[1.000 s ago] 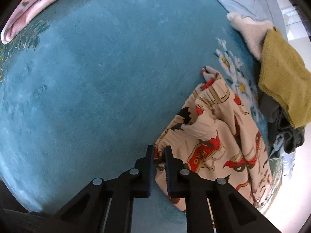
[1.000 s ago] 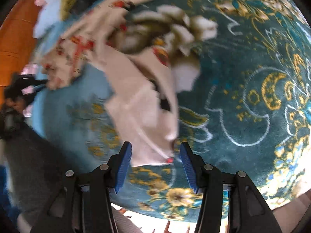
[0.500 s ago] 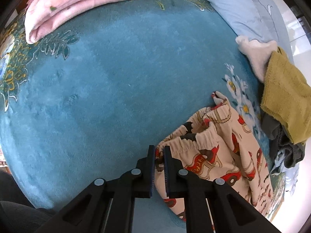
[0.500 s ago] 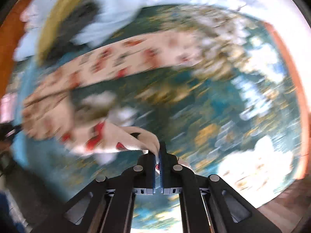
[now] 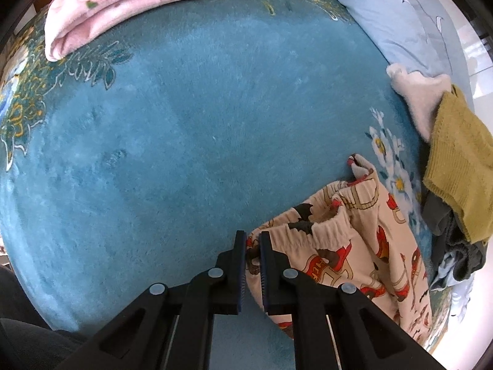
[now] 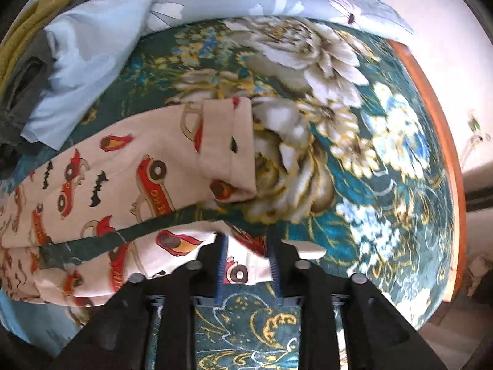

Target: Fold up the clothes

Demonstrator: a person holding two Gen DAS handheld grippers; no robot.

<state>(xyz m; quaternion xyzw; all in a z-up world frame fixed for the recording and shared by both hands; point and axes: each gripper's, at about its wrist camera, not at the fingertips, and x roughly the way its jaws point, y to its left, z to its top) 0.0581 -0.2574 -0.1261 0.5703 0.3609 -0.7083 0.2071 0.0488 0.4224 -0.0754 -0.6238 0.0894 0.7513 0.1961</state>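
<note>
Cream cotton printed with red cars and black bats fills the near part of both views: these are the trousers (image 5: pixel 348 256), spread on a blue-green flowered blanket (image 5: pixel 191 141). The left tongs (image 5: pixel 252 240) are pinched almost closed on the elastic waistband at its near corner, with cloth showing in the narrow gap between the pads. The right tongs (image 6: pixel 248 248) stand apart by a moderate gap, and the hem of the nearer trouser leg (image 6: pixel 185 246) lies between the fingers; whether the pads press on it cannot be told. Beyond that hem, the other leg (image 6: pixel 148 166) stretches across the blanket, its cuff ending on a large white flower in the pattern.

Further off in the left view, an olive knit garment (image 5: pixel 459 169) lies over dark grey clothes (image 5: pixel 453 240) near the blanket's right edge, with a pale fleecy piece (image 5: pixel 419 92) just beyond. At the far edge sit a folded pink blanket (image 5: pixel 129 3) and a light blue daisy-print sheet (image 5: pixel 397 15).
</note>
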